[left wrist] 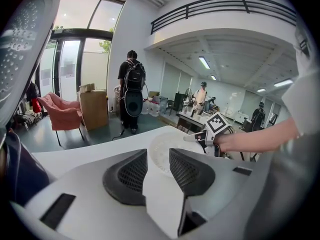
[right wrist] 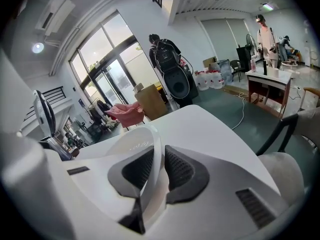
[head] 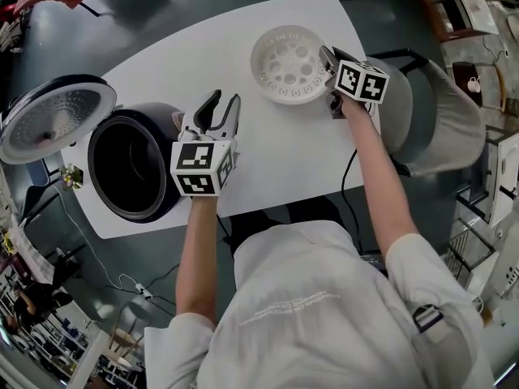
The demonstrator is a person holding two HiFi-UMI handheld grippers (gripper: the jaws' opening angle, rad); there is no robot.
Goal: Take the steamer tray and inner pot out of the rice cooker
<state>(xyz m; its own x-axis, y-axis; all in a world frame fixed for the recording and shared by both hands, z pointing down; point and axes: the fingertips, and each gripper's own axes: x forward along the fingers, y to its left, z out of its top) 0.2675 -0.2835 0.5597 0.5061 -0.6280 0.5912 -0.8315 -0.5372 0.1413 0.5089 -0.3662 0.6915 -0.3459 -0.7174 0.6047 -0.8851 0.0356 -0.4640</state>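
Your right gripper [right wrist: 159,150]: jaws nearly together, clamped on the rim of the steamer tray [head: 290,65]. The thin white wall stands between the two pads with no gap showing. The tray sits upright on the white table [head: 243,23], and its perforated floor lies just ahead and to the left of the jaws. You're gripping it at the edge nearest your right hand. A grey chair [head: 438,120] stands off the table edge, to that gripper's right.

Your left gripper [left wrist: 158,154]: jaws apart, nothing between them. It hangs over bare tabletop, touching nothing. Through the gap you see the tray well ahead, with your right gripper on it.

The rice cooker [head: 166,118] is just left of the left gripper, close beside it but apart. Its lid [head: 57,120] is swung open on the far side from the gripper, with the perforated inner plate facing up. The inner pot [head: 122,162] is seated in the cooker body, a dark cavity with nothing on top of it.
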